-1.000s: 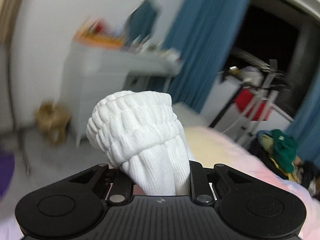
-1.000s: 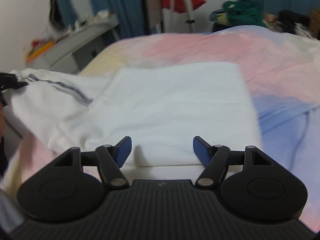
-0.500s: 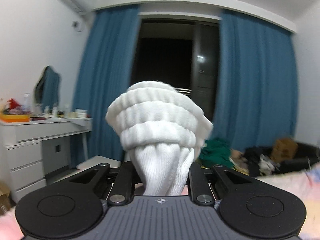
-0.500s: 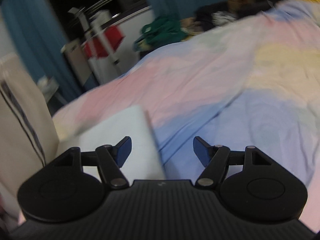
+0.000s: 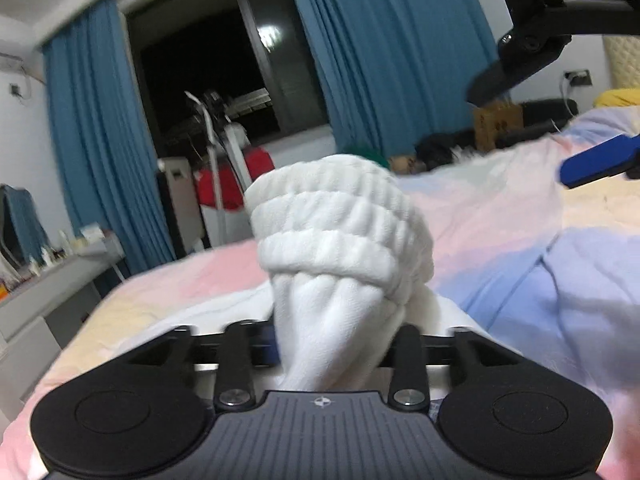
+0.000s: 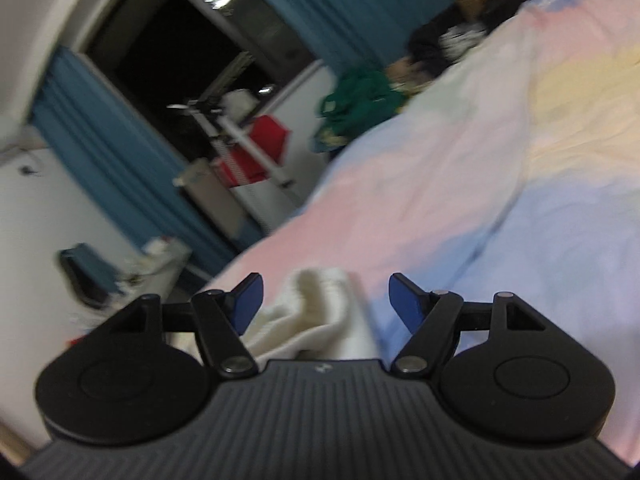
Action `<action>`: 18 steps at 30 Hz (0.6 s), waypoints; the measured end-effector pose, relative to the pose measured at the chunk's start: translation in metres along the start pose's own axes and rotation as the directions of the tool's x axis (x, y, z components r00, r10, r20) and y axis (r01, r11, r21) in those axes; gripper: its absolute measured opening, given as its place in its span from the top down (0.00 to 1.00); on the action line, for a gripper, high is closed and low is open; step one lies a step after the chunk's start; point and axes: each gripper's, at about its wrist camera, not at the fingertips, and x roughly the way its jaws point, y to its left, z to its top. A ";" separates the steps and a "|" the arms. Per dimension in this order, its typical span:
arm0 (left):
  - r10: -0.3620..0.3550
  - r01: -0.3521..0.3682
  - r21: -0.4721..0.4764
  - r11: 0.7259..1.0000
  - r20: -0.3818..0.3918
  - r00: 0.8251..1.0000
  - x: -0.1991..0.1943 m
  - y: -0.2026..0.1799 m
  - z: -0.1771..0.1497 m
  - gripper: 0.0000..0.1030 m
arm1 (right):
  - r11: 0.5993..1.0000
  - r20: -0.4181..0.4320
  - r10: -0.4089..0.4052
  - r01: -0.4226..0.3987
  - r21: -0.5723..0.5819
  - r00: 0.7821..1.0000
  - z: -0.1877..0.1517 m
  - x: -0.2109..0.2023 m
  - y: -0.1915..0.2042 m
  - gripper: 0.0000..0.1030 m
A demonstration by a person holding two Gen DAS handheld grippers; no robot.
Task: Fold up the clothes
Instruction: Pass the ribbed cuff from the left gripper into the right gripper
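A white ribbed rolled garment [image 5: 340,240] stands upright between the jaws of my left gripper [image 5: 336,340], just above the pastel bedsheet [image 5: 520,264]. The jaws are opening and stand wider than the bundle's narrow base, and the cloth hides the pads. My right gripper [image 6: 326,300] is open with nothing between its blue pads [image 6: 248,300]. A bit of white cloth [image 6: 316,312] lies on the bedsheet [image 6: 480,160] under it. In the left wrist view the right gripper's blue fingertip [image 5: 596,160] shows at the upper right, apart from the bundle.
Blue curtains [image 5: 100,152] frame a dark window. A drying rack with a red item [image 5: 228,176] stands beyond the bed. A white desk [image 5: 48,284] is at the left. A green clothes pile [image 6: 356,96] and a cardboard box [image 5: 496,120] lie past the bed's far edge.
The left gripper has swung from the desk and curtains down over the bed, and its jaws have widened around the white garment. The right view has rolled and turned away from the folded white cloth.
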 end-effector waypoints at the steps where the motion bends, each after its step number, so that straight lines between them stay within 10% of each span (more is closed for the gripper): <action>1: -0.014 0.015 0.019 1.000 -0.030 0.999 0.000 0.002 0.003 0.18 | 1.000 -0.012 0.023 -0.023 -0.002 1.000 0.000 0.002 0.002 0.30; 8: -0.132 0.157 0.166 0.974 -0.149 0.980 -0.040 0.081 -0.024 0.04 | 0.994 -0.148 0.108 -0.104 0.035 0.983 -0.013 0.021 0.008 0.22; 18: 0.019 -0.051 -0.125 0.991 -0.245 0.969 -0.047 0.191 -0.074 0.04 | 0.994 -0.274 0.095 -0.077 0.077 0.957 -0.045 0.034 0.024 0.21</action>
